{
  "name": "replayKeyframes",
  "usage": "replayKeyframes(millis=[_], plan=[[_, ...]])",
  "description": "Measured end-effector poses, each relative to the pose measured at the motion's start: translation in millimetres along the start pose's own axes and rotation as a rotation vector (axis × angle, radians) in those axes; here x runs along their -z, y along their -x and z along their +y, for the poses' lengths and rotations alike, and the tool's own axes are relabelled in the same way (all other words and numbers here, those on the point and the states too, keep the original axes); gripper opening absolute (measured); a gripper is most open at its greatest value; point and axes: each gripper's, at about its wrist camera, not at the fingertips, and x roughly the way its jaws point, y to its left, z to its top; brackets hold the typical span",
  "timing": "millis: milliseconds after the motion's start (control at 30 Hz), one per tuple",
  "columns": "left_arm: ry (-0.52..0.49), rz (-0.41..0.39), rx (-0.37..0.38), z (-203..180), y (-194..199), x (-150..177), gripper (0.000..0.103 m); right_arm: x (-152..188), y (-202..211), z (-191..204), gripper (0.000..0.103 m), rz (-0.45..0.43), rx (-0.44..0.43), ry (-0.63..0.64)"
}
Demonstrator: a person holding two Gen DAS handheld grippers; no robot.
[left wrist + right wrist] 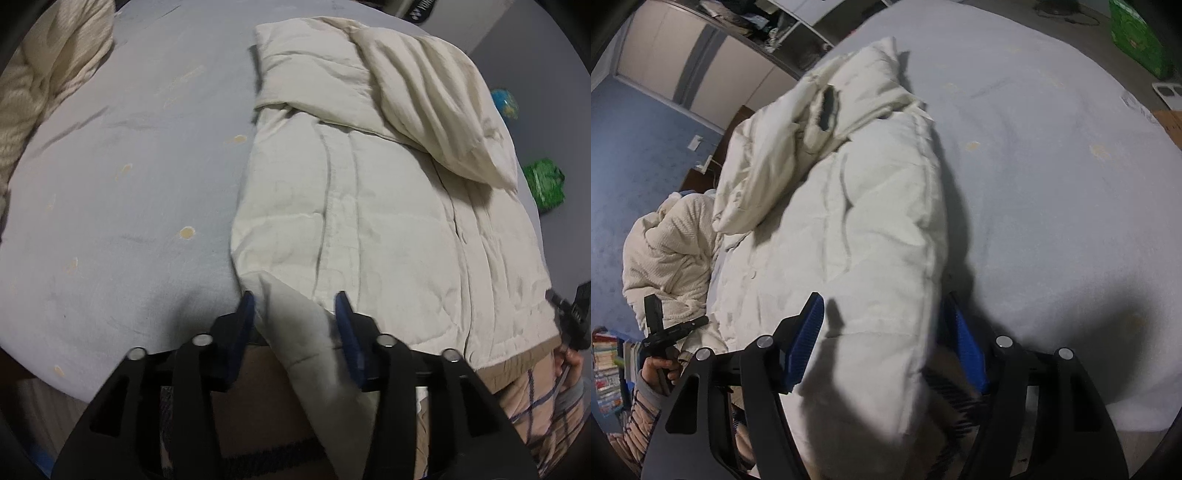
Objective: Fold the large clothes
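Cream padded jacket (369, 206) lies partly folded on the grey-blue bed (129, 166), hem at the near edge, 1 sleeve laid across its top. L gripper (295, 325): jaws about half open, a hem corner between the pads; can't tell if they press it. R gripper (882, 343): jaws wide, straddling the jacket's thick folded edge; grip unclear. Knit cream garment (668, 254) sits beside the jacket.
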Motion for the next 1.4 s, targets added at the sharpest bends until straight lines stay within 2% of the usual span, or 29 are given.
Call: replayKeyframes(millis=[100,133,233,267,333,433,467,500,567,667,767,867,1033,1200,1267,1400], plan=[[0.042,0.047,0.036,7.9,-8.5,-2.8,0.052,-0.4,-4.2,-3.5,0.062,0.019,-0.026,-0.007],[0.051,0.061,0.048,9.5,-10.8,-3.5,0.052,-0.9,-5.7,-2.7,0.055,0.026,-0.044,-0.001],[0.051,0.104,0.086,10.2,-18.1,-6.2,0.049,-3.0,-8.2,1.1,0.042,0.032,-0.059,0.017],[0.041,0.108,0.093,8.6,-18.7,-6.2,0.046,-3.5,-8.3,1.7,0.038,0.032,-0.065,0.017],[0.021,0.117,0.111,5.4,-19.3,-5.9,0.043,-3.9,-8.9,2.0,0.037,0.032,-0.066,0.012],[0.018,0.113,0.149,5.9,-19.3,-6.3,0.030,-2.5,-9.1,1.0,0.033,0.037,-0.070,0.009],[0.014,0.101,0.165,5.4,-17.2,-5.4,0.022,-2.1,-8.8,0.9,0.028,0.036,-0.074,0.008],[0.003,0.086,0.182,3.7,-14.0,-4.0,0.018,-1.2,-7.5,1.2,0.025,0.031,-0.085,0.010],[-0.014,0.050,0.218,0.8,-6.0,-1.8,0.016,-0.1,-4.0,3.1,0.019,0.021,-0.118,0.010],[-0.023,-0.007,0.290,-0.2,10.0,2.8,0.013,-1.3,4.4,6.3,0.016,0.000,-0.180,0.008],[-0.051,-0.061,0.353,-2.7,28.4,8.0,0.011,-3.6,10.4,10.6,0.016,0.000,-0.198,0.021],[-0.068,-0.082,0.370,-5.9,37.8,7.9,0.010,-4.8,13.7,12.9,0.016,0.015,-0.205,0.036],[-0.112,-0.028,0.350,-12.3,25.8,11.9,0.012,-2.0,13.2,4.2,0.018,0.062,-0.229,0.012],[-0.137,0.030,0.336,-16.1,20.0,19.0,0.033,3.5,12.0,-2.7,0.019,0.107,-0.220,-0.005],[-0.170,0.041,0.305,-20.1,19.0,24.8,0.029,4.6,11.4,-2.6,0.019,0.114,-0.212,0.002],[-0.192,0.029,0.303,-20.1,22.7,28.4,0.017,5.3,12.4,2.5,0.019,0.122,-0.202,0.042]])
